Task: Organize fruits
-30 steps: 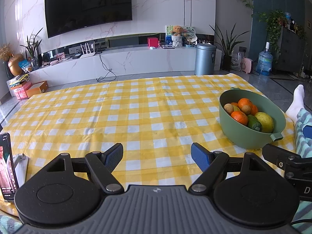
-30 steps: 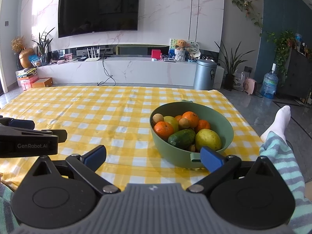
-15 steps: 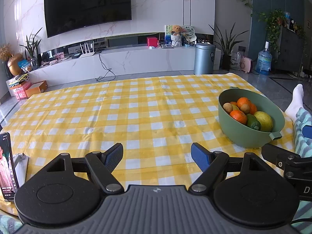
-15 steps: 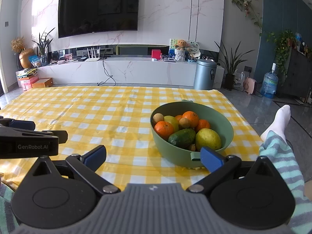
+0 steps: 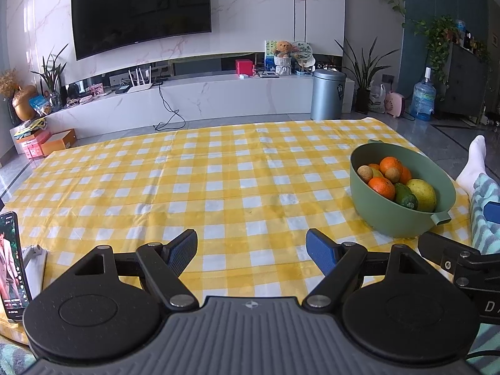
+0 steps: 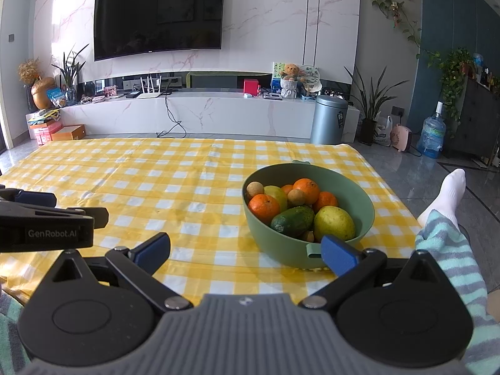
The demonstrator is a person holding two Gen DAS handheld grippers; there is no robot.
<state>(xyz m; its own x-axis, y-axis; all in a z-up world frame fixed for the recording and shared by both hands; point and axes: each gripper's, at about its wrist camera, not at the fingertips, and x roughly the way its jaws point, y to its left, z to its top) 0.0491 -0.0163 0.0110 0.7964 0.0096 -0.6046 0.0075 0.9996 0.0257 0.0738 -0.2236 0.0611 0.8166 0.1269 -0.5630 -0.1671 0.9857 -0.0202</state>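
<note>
A green bowl (image 6: pixel 362 209) stands on the yellow checked cloth (image 6: pixel 156 181), right of centre. It holds several oranges (image 6: pixel 264 207), a yellow lemon (image 6: pixel 334 223), a dark green avocado (image 6: pixel 292 220) and small brown fruits (image 6: pixel 254 189). The bowl also shows in the left wrist view (image 5: pixel 384 215), at the right. My right gripper (image 6: pixel 247 248) is open and empty, just in front of the bowl. My left gripper (image 5: pixel 251 248) is open and empty over bare cloth, left of the bowl.
A phone (image 5: pixel 11 265) on a stand sits at the cloth's near left edge. A person's leg in striped trousers with a white sock (image 6: pixel 447 193) lies to the right of the cloth. A TV wall, low cabinet and grey bin (image 6: pixel 328 118) stand beyond.
Both views have shifted very slightly. The bowl, the fruits and both open grippers stay as they were.
</note>
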